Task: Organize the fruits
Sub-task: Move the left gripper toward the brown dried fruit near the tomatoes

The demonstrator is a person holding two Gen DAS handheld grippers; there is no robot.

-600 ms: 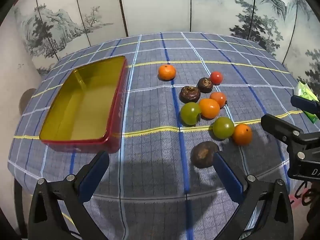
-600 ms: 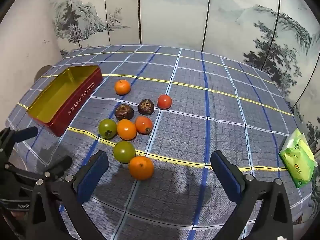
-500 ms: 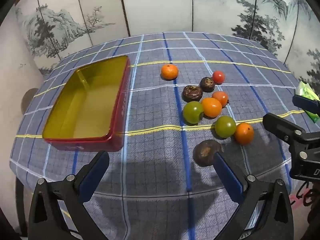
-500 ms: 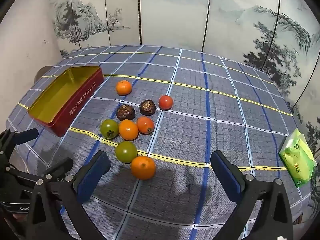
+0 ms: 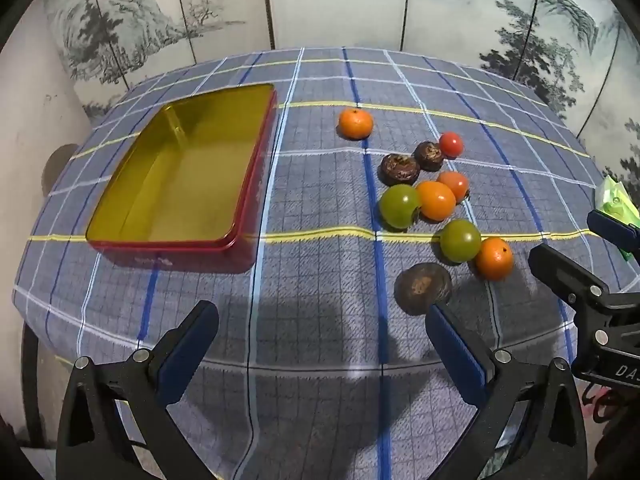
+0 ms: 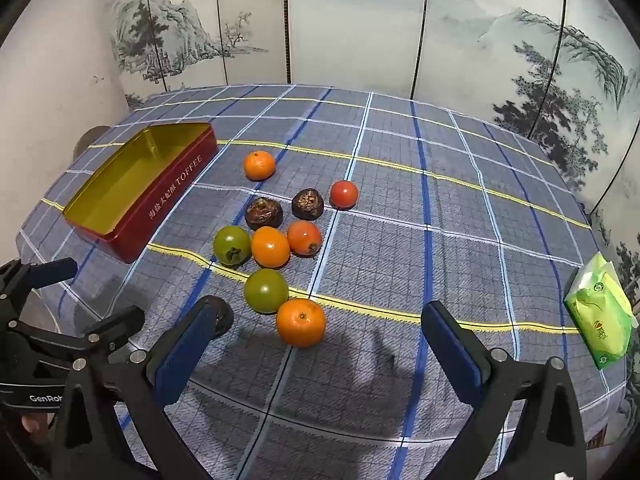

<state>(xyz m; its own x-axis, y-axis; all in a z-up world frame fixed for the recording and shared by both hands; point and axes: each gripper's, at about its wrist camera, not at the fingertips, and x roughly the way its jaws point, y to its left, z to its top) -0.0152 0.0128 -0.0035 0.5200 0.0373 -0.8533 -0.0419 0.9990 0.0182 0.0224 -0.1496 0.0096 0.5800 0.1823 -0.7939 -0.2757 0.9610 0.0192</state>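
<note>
Both spread hand-held grippers, left [image 5: 320,336] and right [image 6: 316,334], now nearer the fruit cluster [image 6: 268,248]; table edge [image 5: 280,364] beneath.

Right gripper [image 6: 320,336] gapes wide above the nearest orange [image 6: 301,322], holding nothing

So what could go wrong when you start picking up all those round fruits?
The fruits sit bunched together, so grabbing the green tomato could bump the orange touching it and send it rolling toward the table edge. The dark fruit lies right by the left tool, which might nudge it away. The tin sits off to the side, so a fruit could slip on the way.
</note>
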